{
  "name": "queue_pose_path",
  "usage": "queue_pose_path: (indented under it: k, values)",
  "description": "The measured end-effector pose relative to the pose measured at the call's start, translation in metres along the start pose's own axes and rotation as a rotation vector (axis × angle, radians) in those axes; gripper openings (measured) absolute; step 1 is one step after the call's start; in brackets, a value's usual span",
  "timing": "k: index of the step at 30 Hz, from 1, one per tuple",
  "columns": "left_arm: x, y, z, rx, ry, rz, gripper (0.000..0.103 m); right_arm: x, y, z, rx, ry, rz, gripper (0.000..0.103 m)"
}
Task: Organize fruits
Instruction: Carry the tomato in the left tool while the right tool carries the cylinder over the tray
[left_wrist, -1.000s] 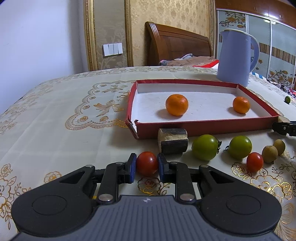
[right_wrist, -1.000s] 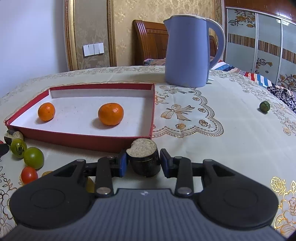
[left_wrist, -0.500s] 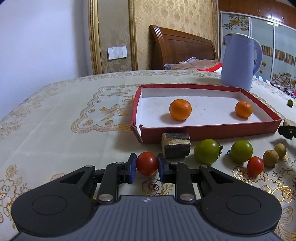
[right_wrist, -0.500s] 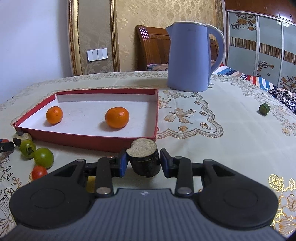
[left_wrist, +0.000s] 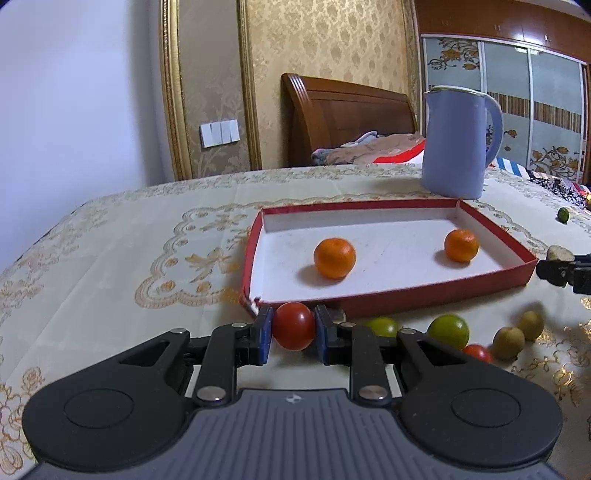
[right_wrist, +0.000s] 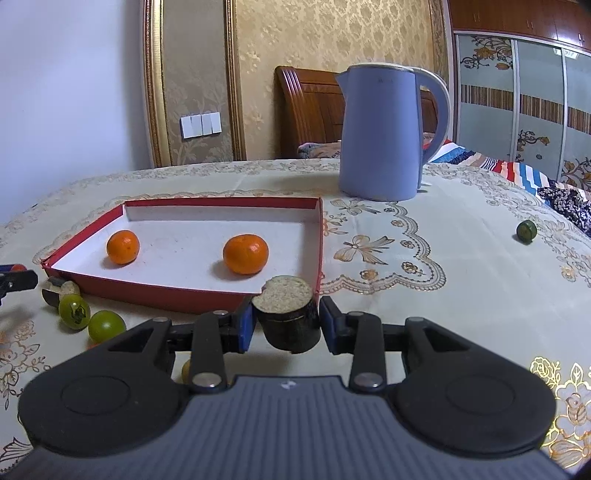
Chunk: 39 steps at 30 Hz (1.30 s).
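My left gripper (left_wrist: 293, 334) is shut on a red tomato (left_wrist: 293, 325), held above the table just in front of the red tray (left_wrist: 424, 293). My right gripper (right_wrist: 286, 323) is shut on a dark sugarcane piece (right_wrist: 288, 317) with a pale cut top, held near the tray's front right corner (right_wrist: 320, 236). The tray holds two oranges (left_wrist: 334, 257) (left_wrist: 461, 245). Green tomatoes (left_wrist: 448, 330), a red tomato (left_wrist: 478, 352) and brown fruits (left_wrist: 509, 342) lie in front of the tray.
A blue kettle (right_wrist: 384, 131) stands behind the tray on the embroidered tablecloth. A small green fruit (right_wrist: 526, 231) lies alone at the far right. Another sugarcane piece (right_wrist: 59, 290) lies by the tray's left corner. A wooden chair stands behind the table.
Both grippers have risen from the table with their loads and now look down on the tray. The left one hides the sugarcane piece that lay before it.
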<state>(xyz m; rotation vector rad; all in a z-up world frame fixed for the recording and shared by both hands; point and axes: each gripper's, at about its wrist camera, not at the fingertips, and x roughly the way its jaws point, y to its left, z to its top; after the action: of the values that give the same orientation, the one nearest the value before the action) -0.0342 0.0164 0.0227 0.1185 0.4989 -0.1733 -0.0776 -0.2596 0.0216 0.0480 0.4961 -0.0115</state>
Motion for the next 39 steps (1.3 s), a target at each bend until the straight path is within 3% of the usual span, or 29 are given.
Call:
queue_pose_path:
  k: [14,25,39]
  values:
    - [0.037,-0.008,0.031,-0.038,0.046,-0.020,0.023,0.008,0.020,0.025,-0.033,-0.030,0.024,0.034]
    - [0.074,-0.008,0.037,-0.068,0.101,-0.020,0.023,0.048,0.045,0.046,-0.074,0.019,0.045,0.034]
    - [0.103,-0.008,0.032,-0.083,0.180,-0.047,0.023,0.085,0.060,0.043,-0.101,0.094,0.083,0.035]
